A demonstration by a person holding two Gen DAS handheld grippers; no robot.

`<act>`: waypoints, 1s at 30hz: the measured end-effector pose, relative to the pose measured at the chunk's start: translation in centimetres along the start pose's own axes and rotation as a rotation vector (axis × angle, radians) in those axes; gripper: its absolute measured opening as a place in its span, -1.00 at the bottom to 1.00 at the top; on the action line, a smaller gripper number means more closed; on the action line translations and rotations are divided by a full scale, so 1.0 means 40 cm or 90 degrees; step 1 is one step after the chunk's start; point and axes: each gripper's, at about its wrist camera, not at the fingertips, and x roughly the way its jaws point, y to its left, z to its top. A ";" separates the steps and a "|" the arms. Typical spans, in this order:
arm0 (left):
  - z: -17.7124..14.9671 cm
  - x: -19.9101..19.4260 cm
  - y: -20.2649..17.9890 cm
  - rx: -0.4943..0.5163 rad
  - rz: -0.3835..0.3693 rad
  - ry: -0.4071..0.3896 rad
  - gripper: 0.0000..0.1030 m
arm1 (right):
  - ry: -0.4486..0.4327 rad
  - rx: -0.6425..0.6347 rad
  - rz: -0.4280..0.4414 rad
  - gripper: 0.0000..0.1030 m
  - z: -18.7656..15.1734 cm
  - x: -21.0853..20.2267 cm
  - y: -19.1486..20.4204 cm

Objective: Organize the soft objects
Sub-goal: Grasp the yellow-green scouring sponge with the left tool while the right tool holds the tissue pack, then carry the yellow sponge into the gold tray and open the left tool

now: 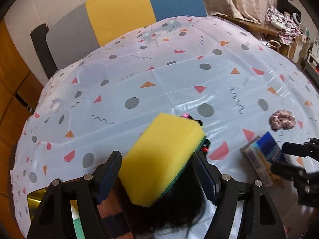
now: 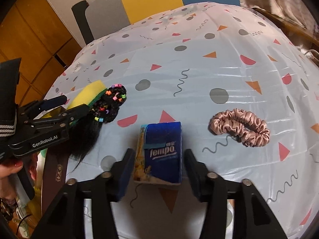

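— Bracketing the sponge (image 1: 159, 159), left gripper (image 1: 157, 171): jaws spread, yellow block between the pads, no squeeze showing. Contact unclear.

— Right gripper (image 2: 158, 171)?

— Also spread, straddling the tissue pack (image 2: 159, 153); gaps either side, pack resting on the table.

— Handling?

— Both light and squashy, I'd judge. Take them across the short sides, gently. The pack's wrapper looks slick.

— Further out?

— Beaded black hairpiece (image 2: 110, 103) under the sponge; pink scrunchie (image 2: 239, 127) right of the pack. Glossy patterned tablecloth (image 2: 199, 69), creased. Chair (image 1: 123, 14) beyond.
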 end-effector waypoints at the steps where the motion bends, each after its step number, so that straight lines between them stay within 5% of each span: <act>1: 0.000 0.006 0.000 -0.002 -0.005 0.003 0.45 | 0.003 -0.005 -0.003 0.25 -0.002 0.006 0.003; 10: -0.015 -0.015 -0.016 0.002 -0.049 -0.030 -0.10 | 0.048 -0.019 -0.054 0.04 -0.019 0.041 0.002; 18: -0.070 -0.138 -0.087 0.026 -0.125 -0.071 -0.14 | 0.052 0.065 -0.057 0.03 -0.007 0.022 -0.072; 24: -0.151 -0.151 -0.204 0.105 -0.198 -0.025 -0.08 | 0.051 0.093 -0.059 0.03 -0.005 0.010 -0.096; 28: -0.179 -0.161 -0.255 0.172 -0.167 -0.038 0.43 | 0.052 0.112 -0.053 0.03 -0.004 0.006 -0.107; 30: -0.180 -0.163 -0.262 0.194 -0.140 -0.049 0.47 | 0.052 0.116 -0.050 0.03 -0.004 0.006 -0.109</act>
